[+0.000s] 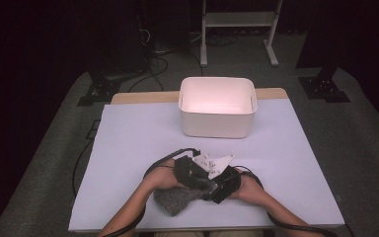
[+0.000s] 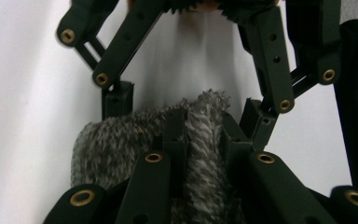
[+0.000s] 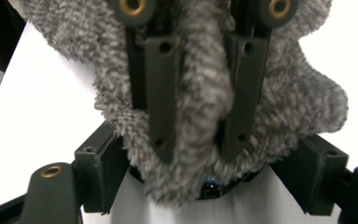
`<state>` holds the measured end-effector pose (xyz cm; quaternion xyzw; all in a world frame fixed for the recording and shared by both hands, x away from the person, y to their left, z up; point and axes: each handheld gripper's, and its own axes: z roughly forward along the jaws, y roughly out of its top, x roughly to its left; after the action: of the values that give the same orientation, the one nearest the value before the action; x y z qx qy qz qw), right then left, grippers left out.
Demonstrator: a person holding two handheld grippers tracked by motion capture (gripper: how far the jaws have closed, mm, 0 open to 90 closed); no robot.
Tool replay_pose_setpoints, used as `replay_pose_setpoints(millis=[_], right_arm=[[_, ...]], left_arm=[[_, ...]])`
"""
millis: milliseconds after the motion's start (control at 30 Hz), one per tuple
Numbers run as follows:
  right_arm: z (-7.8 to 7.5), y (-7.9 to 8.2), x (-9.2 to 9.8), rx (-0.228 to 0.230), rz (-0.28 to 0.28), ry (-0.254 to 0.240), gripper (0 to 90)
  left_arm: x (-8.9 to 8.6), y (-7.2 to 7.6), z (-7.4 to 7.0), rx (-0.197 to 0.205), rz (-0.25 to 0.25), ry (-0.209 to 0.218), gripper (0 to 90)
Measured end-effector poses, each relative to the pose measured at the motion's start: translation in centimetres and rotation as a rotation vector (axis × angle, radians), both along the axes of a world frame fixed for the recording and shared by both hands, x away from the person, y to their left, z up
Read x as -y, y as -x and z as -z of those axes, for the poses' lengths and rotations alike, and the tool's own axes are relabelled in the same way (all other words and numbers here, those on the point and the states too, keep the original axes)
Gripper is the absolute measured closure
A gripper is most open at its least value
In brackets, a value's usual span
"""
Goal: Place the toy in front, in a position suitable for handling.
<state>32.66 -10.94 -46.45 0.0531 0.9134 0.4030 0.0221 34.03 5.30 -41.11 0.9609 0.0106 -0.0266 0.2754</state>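
Here the grey fuzzy cloth (image 1: 175, 200) lies at the near edge of the counter (image 1: 128, 148), well short of the bin (image 1: 217, 106) and slightly left of it. The left gripper (image 1: 197, 180) has its fingers drawn narrow, pinching a raised fold of the cloth (image 2: 205, 140) between them. The right gripper (image 1: 217, 185) meets it head-on from the opposite side. In the left gripper view its fingers (image 2: 119, 100) stand wide, one on each side of the pinched fold, not pressing on it. In the right gripper view the same wide fingers (image 3: 100, 172) sit below the cloth (image 3: 186, 116), while the left gripper's fingers (image 3: 163, 93) clamp the fold. Both hands rest just nearer than the bin, touching the cloth's upper edge. The bin stands open and white at the counter's far side.
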Motion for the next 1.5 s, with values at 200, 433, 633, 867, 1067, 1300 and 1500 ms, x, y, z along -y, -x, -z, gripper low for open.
replay_pose_setpoints(millis=[200,433,633,867,1067,1300,1500], right_arm=[[0.0,0.0,0.0,0.005,0.002,0.0,22.7],[0.0,-0.1,0.0,0.011,-0.002,0.002,22.6],[0.0,-0.1,0.0,0.01,-0.002,0.003,22.6],[-0.3,-0.1,-0.2,-0.011,0.009,0.023,19.4],[-1.4,-0.8,-0.9,-0.079,-0.019,0.015,18.4],[-1.6,-2.2,-1.3,-0.169,-0.057,0.023,21.9],[-2.1,-3.1,-0.6,-0.217,-0.032,-0.035,26.1]], left_arm=[[-3.0,-0.8,-0.7,0.01,-0.088,0.017,76.8],[-8.0,-0.5,-1.2,0.035,-0.191,-0.022,76.8],[-11.7,0.4,-1.2,0.019,-0.247,0.013,76.8],[-11.7,0.6,-0.9,0.006,-0.239,0.033,76.9],[-10.2,0.6,-0.7,0.0,-0.215,0.053,77.0],[-9.8,0.7,-0.8,0.011,-0.205,0.034,77.0],[-9.9,0.7,-0.8,0.013,-0.203,0.033,77.1]])
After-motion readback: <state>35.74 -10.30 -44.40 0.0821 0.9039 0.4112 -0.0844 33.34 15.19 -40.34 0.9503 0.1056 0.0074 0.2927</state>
